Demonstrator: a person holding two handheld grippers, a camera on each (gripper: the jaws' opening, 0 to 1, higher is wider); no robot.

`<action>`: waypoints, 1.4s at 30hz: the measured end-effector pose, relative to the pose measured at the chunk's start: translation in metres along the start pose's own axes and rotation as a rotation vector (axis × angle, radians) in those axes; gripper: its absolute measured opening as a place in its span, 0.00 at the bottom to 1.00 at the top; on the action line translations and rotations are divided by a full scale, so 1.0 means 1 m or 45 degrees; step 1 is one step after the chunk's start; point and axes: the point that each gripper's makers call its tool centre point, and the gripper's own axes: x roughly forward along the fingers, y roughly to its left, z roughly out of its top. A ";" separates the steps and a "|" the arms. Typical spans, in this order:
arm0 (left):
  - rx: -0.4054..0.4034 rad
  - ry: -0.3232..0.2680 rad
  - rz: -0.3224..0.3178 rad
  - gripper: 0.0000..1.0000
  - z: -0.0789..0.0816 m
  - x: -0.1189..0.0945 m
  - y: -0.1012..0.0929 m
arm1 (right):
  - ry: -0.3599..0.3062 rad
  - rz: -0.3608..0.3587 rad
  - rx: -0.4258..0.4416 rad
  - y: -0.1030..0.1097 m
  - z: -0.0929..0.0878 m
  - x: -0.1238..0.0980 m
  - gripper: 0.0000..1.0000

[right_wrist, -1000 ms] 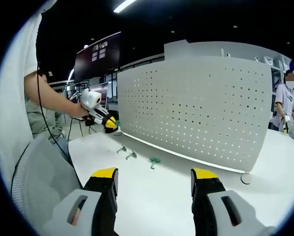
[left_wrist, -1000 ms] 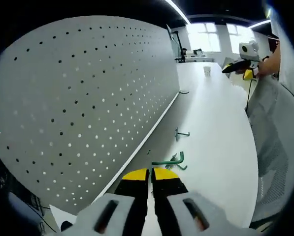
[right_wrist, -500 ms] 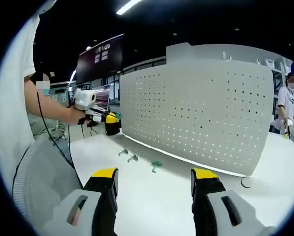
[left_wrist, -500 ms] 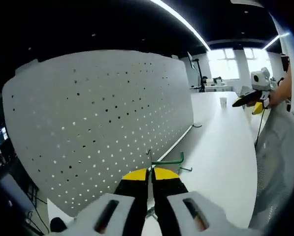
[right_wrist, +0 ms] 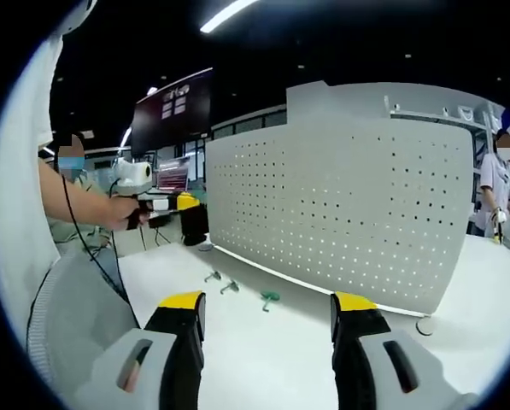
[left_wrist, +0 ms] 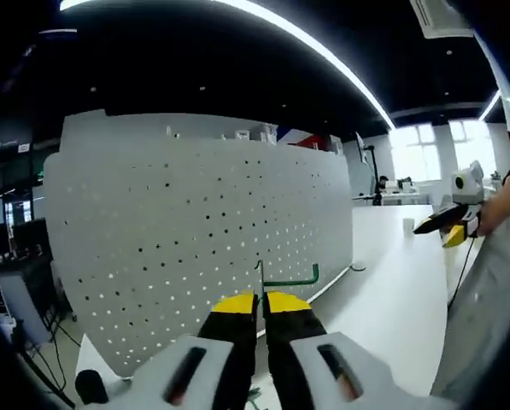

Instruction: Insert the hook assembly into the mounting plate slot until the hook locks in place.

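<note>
In the left gripper view the left gripper (left_wrist: 260, 301) has its jaws pinched together on a green hook (left_wrist: 287, 278), which stands up from the yellow tips with its arm running right and ending in a small upturned tip; the hook hangs in the air in front of the pegboard (left_wrist: 178, 231), apart from it, roughly level with the lower rows of holes; whether its prongs line up with any hole I cannot tell. Further right in that view the table (left_wrist: 391, 290) runs back along the board, and the right gripper (left_wrist: 447, 224) shows at the far edge, held in a hand.

In the right gripper view, the left gripper sits at the left end of the board; three spare hooks (right_wrist: 269, 297) lie on the table near the board's foot; the right gripper's jaws stand wide apart and hold nothing.

The step in hand looks like bringing the hook to the board; to do it well, I judge the prongs should face the board squarely, meet a pair of holes together, then be pushed in and tipped down until the hook seats; a tilted entry would likely jam or slip in the grip; the right gripper could steady the board, staying back enough to keep everything in sight.
</note>
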 end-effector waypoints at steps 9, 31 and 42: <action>-0.107 -0.061 -0.013 0.02 0.002 -0.002 -0.014 | 0.003 0.010 -0.011 0.004 -0.003 0.000 0.56; -0.173 -0.107 0.002 0.02 0.006 0.002 -0.028 | -0.147 0.210 0.368 0.022 0.021 -0.003 0.48; -0.177 -0.098 -0.025 0.02 0.009 0.008 -0.043 | -0.180 0.217 0.330 0.025 0.037 0.008 0.43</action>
